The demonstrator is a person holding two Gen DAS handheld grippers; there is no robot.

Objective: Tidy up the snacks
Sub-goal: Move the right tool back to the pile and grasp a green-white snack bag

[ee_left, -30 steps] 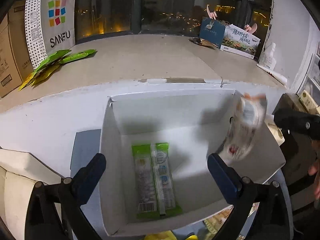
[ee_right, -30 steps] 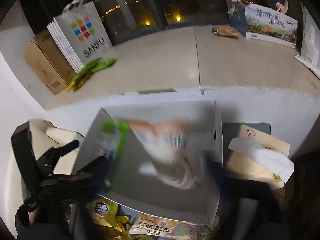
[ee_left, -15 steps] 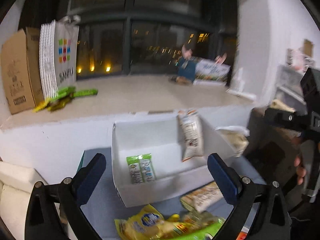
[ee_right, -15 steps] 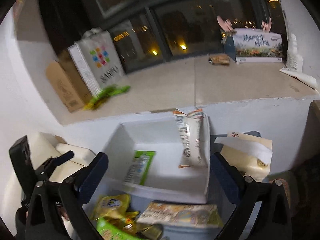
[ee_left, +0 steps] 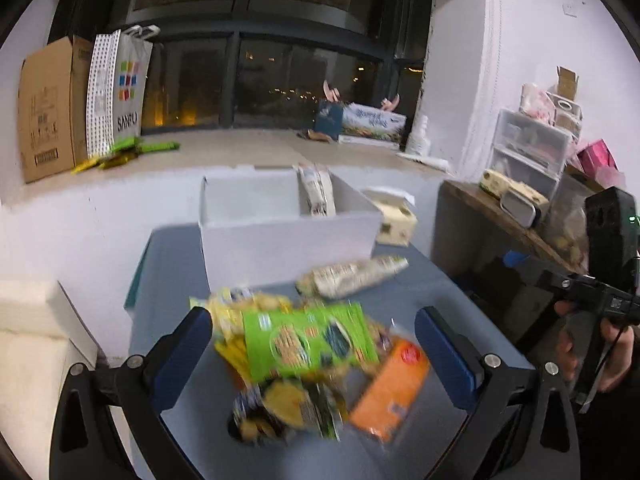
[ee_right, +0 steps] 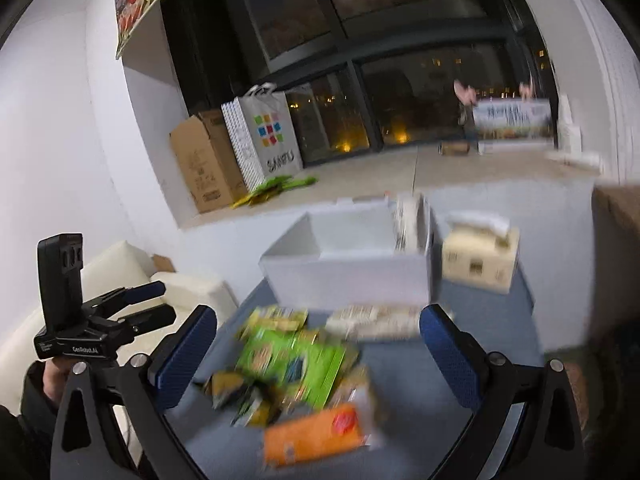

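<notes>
A: Since half a second ago you've drawn both tongs back from the white box (ee_left: 288, 236); the snack pile now fills the foreground.

B: State of tongs?

A: Your left tongs (ee_left: 312, 354) and right tongs (ee_right: 318, 354) both gape wide, holding nothing.

B: Count?

A: One white packet (ee_left: 318, 194) upright against the box's right wall. On the table (ee_left: 168, 264): one pale long packet (ee_left: 352, 276), one green bag (ee_left: 308, 340), one orange pack (ee_left: 390, 392). Others too blurred to count.

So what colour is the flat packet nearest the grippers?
Orange packet with a red circle, clearest in the right wrist view.
</notes>
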